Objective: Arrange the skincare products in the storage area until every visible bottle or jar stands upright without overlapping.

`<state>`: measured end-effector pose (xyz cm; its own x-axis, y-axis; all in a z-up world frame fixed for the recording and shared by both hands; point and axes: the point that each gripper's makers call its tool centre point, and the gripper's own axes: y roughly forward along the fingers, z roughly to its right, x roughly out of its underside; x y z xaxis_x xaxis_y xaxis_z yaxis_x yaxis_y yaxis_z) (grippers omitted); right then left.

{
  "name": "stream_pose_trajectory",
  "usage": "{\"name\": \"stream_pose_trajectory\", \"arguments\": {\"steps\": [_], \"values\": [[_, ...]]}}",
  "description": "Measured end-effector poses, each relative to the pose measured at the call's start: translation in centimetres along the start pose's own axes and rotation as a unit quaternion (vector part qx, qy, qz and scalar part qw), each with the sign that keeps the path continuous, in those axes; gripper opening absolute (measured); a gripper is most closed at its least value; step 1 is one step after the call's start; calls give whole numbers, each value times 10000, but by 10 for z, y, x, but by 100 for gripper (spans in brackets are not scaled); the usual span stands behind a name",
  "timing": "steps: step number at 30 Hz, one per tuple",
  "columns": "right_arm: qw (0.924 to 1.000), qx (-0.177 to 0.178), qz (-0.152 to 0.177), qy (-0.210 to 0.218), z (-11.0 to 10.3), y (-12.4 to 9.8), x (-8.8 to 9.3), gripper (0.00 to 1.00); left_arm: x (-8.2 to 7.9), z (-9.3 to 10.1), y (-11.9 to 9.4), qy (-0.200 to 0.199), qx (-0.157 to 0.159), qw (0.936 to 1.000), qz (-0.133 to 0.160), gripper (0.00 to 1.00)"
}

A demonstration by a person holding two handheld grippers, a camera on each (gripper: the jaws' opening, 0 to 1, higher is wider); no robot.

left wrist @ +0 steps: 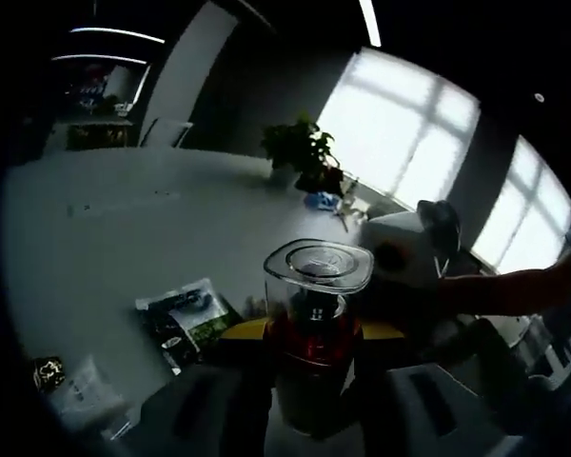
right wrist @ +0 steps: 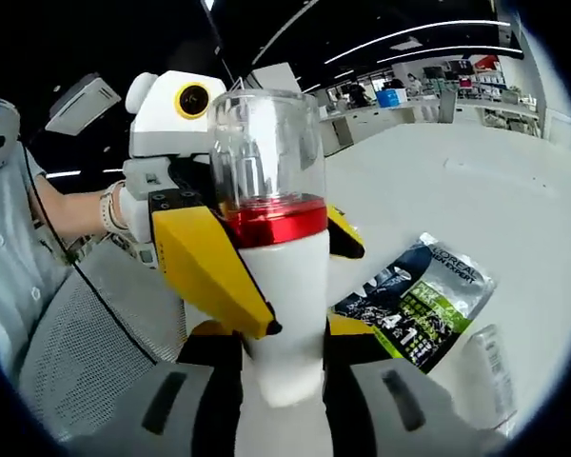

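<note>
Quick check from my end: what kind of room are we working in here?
Probably an open-plan office: a large white table, a potted plant by big windows, long ceiling strip lights, and rows of desks in the background.

Both views sit very close to the clear-capped bottle (left wrist: 316, 314) at lower centre, seemingly from opposite sides, sharing it, the white table (left wrist: 105, 238) and the green-black sachet (right wrist: 421, 303).

place: open-plan office | evidence: ceiling light strips (right wrist: 400, 43), rows of desks (right wrist: 428, 109) beyond the fingers, large windows (left wrist: 400, 133), potted plant (left wrist: 300, 152) on white table (left wrist: 105, 228)
</note>
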<state>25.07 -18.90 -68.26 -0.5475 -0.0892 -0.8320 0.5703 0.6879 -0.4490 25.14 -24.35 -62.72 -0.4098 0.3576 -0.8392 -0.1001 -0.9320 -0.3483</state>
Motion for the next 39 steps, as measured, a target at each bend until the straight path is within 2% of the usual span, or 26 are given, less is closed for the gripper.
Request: {"name": "stream_pose_trajectory", "arguments": {"steps": [9,18,23,27,39], "values": [[9998,99,-47,-157,11,3,7,31,3,-12,9,176,-146,9997,-41,29],[9991,253,-52,-336,18,4,12,31,6,-11,13,510,-182,9985,-102,30],[9989,262,-85,-376,21,4,14,31,6,-13,16,494,-180,9986,-97,30],[9991,270,-37,-335,26,3,12,31,4,-16,18,483,-177,9987,-49,30],[9966,388,8,-722,45,6,3,32,-6,-27,25,802,-280,9964,70,30]]}}
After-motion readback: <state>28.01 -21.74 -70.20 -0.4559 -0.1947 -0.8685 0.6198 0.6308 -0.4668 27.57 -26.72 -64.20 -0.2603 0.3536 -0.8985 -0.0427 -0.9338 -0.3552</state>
